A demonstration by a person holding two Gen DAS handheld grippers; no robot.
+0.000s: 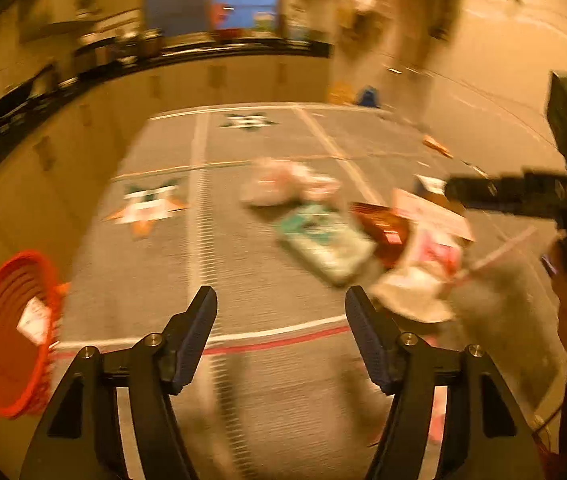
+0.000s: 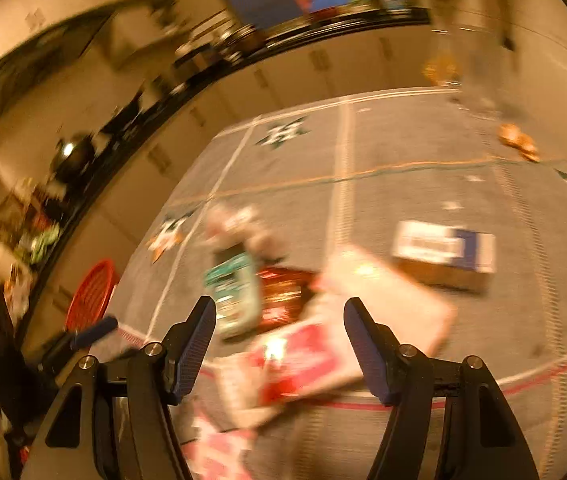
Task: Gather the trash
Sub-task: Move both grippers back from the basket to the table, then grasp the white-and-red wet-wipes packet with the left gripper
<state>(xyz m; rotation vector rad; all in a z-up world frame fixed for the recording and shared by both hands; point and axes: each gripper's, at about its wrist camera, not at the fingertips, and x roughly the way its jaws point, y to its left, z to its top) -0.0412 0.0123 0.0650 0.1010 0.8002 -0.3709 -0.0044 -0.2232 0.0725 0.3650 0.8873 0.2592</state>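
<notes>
Both views are motion-blurred. A heap of trash lies on a grey rug: a teal-and-white packet (image 1: 323, 242) (image 2: 233, 294), a dark red-brown wrapper (image 1: 381, 226) (image 2: 283, 298), a crumpled pale bag (image 1: 287, 182) (image 2: 235, 224), and a red-and-white pack (image 2: 303, 354) (image 1: 423, 264). My left gripper (image 1: 281, 300) is open and empty, just left of the heap. My right gripper (image 2: 279, 312) is open and empty, above the red-and-white pack. The right gripper also shows in the left wrist view (image 1: 523, 192) at the right edge.
A red basket (image 1: 11, 336) (image 2: 91, 296) with a paper scrap inside stands at the left by the cabinets. A white-and-blue cardboard box (image 2: 443, 254) lies on the rug to the right. A dark counter with clutter runs along the back and left.
</notes>
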